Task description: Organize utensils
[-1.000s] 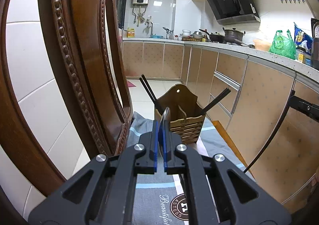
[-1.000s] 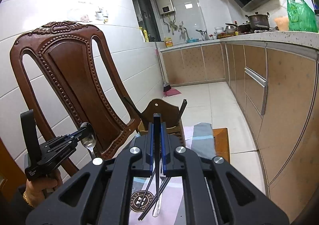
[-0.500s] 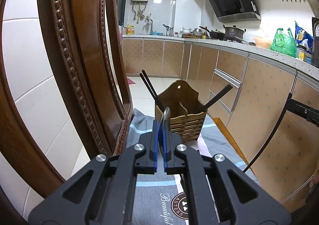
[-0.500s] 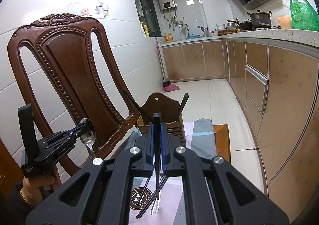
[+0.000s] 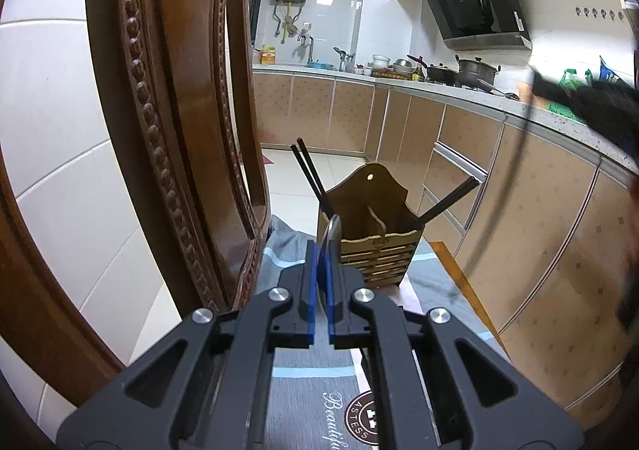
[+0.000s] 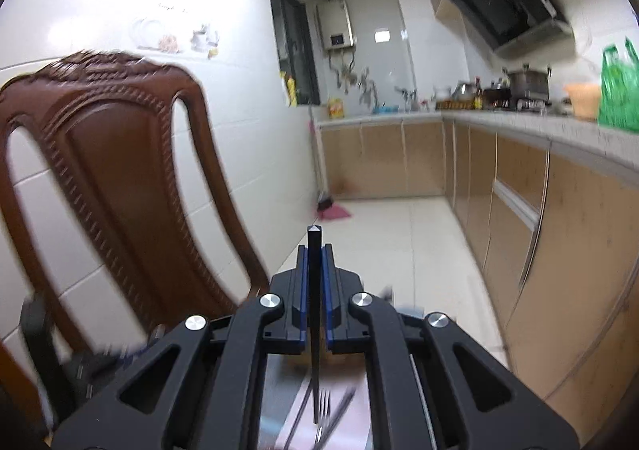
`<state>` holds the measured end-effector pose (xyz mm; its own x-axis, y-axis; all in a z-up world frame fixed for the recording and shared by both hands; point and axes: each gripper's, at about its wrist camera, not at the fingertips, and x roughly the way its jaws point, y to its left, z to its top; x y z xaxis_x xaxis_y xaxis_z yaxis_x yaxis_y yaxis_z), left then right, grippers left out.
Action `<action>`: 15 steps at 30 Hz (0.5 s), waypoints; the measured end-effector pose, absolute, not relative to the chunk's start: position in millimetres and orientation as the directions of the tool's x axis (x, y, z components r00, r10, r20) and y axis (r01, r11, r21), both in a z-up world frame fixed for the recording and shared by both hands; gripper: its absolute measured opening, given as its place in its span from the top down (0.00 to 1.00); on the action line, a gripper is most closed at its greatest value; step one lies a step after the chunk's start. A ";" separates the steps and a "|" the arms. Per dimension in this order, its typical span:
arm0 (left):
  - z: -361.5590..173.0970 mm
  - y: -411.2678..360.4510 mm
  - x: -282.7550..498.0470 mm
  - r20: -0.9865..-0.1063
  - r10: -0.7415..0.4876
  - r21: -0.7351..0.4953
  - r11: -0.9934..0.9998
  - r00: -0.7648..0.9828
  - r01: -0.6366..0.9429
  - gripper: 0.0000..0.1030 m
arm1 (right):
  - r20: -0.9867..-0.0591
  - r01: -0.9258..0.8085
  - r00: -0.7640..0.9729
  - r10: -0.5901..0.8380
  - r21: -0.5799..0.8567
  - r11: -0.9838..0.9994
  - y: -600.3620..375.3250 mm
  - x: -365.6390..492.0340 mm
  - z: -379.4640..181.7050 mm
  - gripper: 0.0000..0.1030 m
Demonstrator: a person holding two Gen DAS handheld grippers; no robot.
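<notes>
A wooden utensil holder stands on the cloth ahead, with black chopsticks leaning out on both sides. My left gripper is shut on a metal spoon, bowl up, just in front of the holder's left side. My right gripper is shut on a black chopstick, held upright; it shows blurred at the right of the left wrist view. A fork and more utensils lie on the mat below it. The holder is hidden in the right wrist view.
A carved wooden chair back stands close on the left, also in the right wrist view. A grey-blue cloth covers the table. Kitchen cabinets and a counter with pots run along the right.
My right gripper has risen and swung fast with the chopstick, blurring its view and losing sight of the holder. My left gripper with the spoon has moved closer to the holder.
</notes>
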<state>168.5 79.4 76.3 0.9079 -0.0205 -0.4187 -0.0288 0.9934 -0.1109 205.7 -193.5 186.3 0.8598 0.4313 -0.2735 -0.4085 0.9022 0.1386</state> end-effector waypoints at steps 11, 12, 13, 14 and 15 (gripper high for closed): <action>74.5 91.4 174.2 -0.428 -0.011 -0.131 0.990 0.904 -0.050 0.97 | -0.223 -0.270 0.929 0.296 0.138 0.953 -150.4 311.3 189.2 0.93; 74.4 92.4 175.0 -0.429 -0.011 -0.133 0.990 0.903 -0.051 0.97 | -0.238 -0.260 0.927 0.290 0.150 0.954 -149.0 319.0 180.1 0.93; 74.3 93.1 175.8 -0.430 -0.011 -0.133 0.990 0.903 -0.051 0.97 | -0.254 -0.253 0.923 0.289 0.167 0.953 -149.0 325.6 171.5 0.93; 74.2 93.3 175.6 -0.432 -0.011 -0.133 0.990 0.902 -0.052 0.97 | -0.270 -0.247 0.918 0.290 0.183 0.952 -149.1 331.3 163.8 0.93; 73.9 92.9 175.5 -0.433 -0.011 -0.133 0.990 0.901 -0.052 0.97 | -0.285 -0.236 0.914 0.288 0.201 0.951 -151.2 334.5 152.8 0.93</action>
<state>175.5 92.9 73.9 0.9015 -0.0106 -0.4327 -0.0524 0.9897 -0.1334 334.5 -151.2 152.8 0.9143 0.2876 -0.2851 -0.2363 0.9507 0.2009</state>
